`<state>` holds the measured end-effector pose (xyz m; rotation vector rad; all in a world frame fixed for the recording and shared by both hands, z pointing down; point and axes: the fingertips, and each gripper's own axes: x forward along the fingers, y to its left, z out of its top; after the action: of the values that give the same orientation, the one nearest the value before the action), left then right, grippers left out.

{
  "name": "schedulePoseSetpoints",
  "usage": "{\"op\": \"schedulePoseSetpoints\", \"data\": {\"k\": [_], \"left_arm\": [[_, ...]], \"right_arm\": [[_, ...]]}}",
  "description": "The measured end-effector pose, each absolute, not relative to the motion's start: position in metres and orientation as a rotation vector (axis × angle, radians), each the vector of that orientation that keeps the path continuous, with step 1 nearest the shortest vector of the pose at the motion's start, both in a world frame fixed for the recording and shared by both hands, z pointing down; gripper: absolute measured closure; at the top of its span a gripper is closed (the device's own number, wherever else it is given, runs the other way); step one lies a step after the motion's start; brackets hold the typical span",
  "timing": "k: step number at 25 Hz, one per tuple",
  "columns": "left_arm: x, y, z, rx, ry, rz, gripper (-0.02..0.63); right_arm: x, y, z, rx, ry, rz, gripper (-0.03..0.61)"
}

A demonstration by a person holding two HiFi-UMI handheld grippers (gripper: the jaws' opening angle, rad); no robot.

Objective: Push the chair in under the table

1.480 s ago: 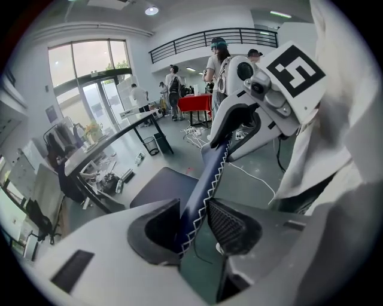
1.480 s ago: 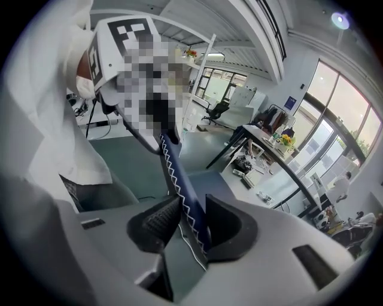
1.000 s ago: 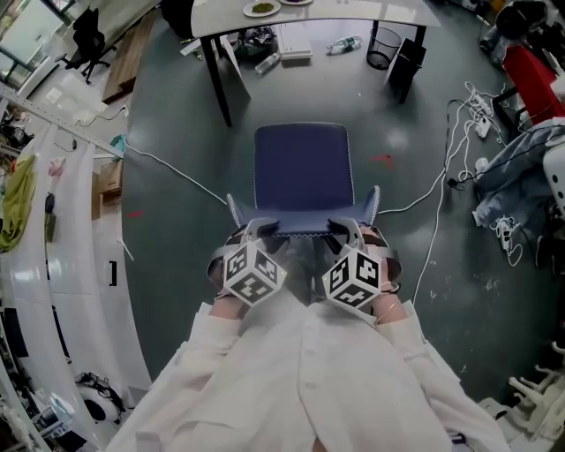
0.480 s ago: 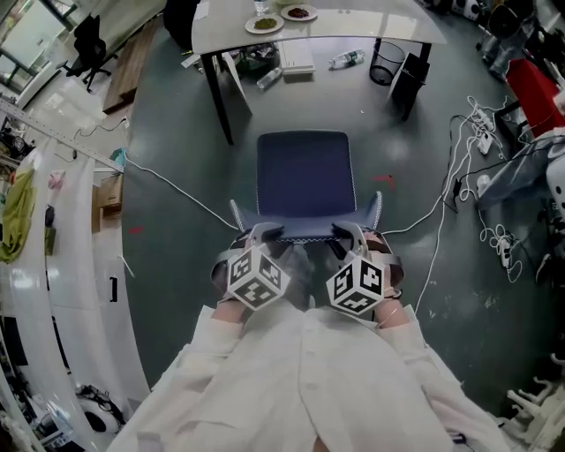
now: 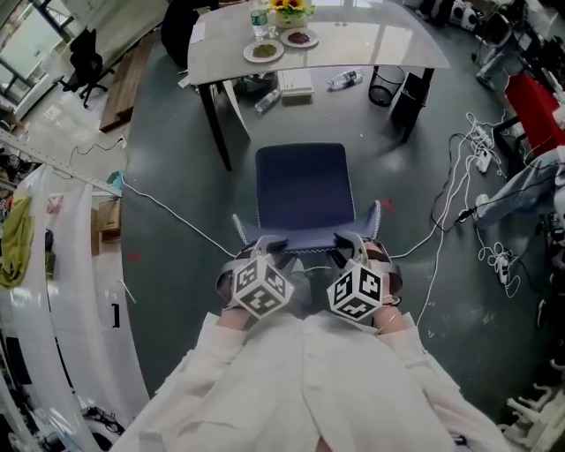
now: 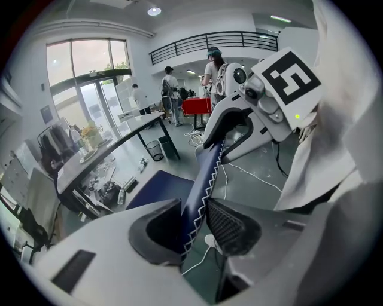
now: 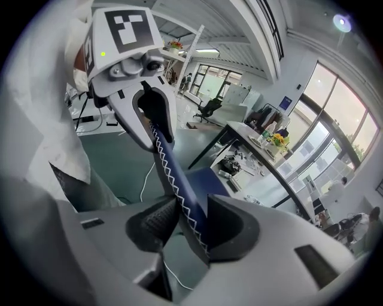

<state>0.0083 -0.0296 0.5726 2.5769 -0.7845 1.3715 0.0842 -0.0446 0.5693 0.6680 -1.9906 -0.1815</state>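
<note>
Gripping the backrest (image 5: pixel 305 242) of the chair (image 5: pixel 303 185) with both units. The chair stands on the floor (image 5: pixel 177 265), seat facing the tabletop (image 5: pixel 371 48) and roughly centred between its two near legs. The seat front is short of the tabletop edge, so it is not under.

Left gripper (image 6: pixel 192 218): fingers (image 6: pixel 230 227) have just been closing. The stitched top edge of the backrest is between them and both pads are on it, near the left end.

Right gripper (image 7: pixel 190 222): fingers (image 7: pixel 157 224) are set fairly wide with the same edge between them. They are clamped on it near the right end.

Pose: the two grippers sit side by side, pointing forward and steeply down onto the backrest top. Marker cubes (image 5: pixel 261 288) face up at the head camera, with the hands right behind them and white sleeves (image 5: pixel 300 380) trailing back toward the body. Each gripper view shows the other unit on the far end of the backrest.

On the tabletop: two plates (image 5: pixel 263 51), flowers (image 5: pixel 290 9). A waste bin (image 5: pixel 383 84) stands on the floor beneath it.
</note>
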Motion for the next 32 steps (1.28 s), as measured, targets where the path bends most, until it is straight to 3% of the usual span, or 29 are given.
{"op": "schedulePoseSetpoints", "data": {"k": [32], "left_arm": [[-0.019,-0.261,0.566,2.645,-0.866,1.368,0.477]], "right_arm": [[0.057,-0.277,0.566,0.802,-1.951,-0.166,0.428]]}}
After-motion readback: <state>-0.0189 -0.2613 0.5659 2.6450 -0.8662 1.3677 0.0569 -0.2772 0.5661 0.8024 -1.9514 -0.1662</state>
